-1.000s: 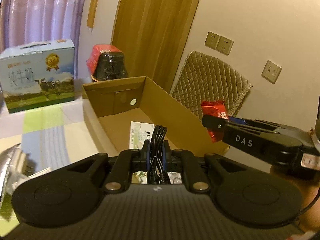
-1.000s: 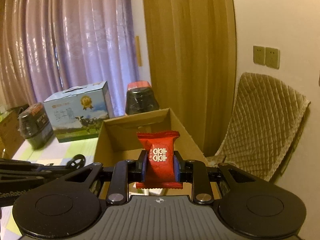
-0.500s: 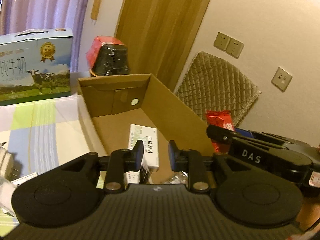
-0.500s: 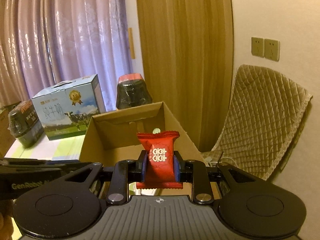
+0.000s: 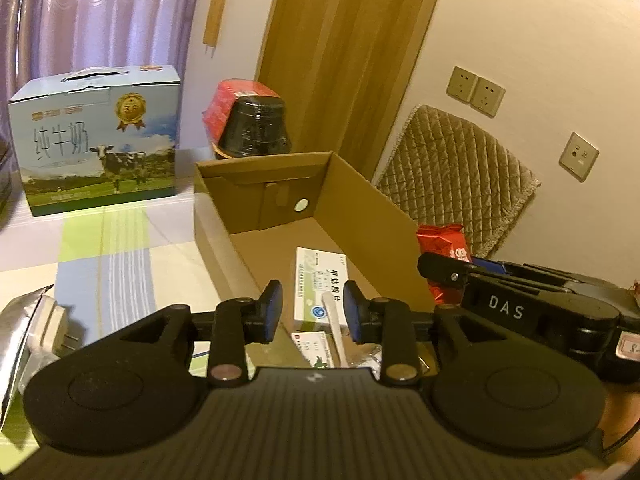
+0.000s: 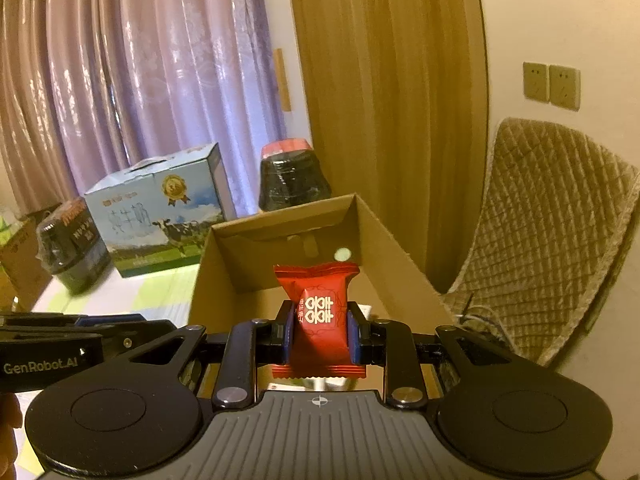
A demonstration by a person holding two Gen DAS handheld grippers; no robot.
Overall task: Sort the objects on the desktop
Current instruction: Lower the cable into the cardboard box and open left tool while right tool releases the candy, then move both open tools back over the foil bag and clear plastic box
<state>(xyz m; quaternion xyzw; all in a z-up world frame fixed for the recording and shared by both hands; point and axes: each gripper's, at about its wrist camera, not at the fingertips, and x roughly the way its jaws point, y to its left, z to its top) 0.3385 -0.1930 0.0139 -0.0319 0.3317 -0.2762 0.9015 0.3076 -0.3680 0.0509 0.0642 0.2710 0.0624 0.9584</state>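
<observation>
The left claw (image 5: 312,311) gapes empty above the cardboard box (image 5: 372,216) at frame centre. The right claw (image 6: 319,334) pinches a red candy packet (image 6: 318,312) upright.

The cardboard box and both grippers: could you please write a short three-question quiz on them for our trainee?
1. True or false: the left gripper is clamped on a black cable.
2. What does the right gripper hold?
A. a white medicine box
B. a red candy packet
C. a silver pouch
3. Fill in: the white medicine box lies inside the ____.

Key:
1. False; its jaws stand apart with nothing between them.
2. B; the red candy packet is pinched between the fingers, above the cardboard box.
3. cardboard box.
</observation>
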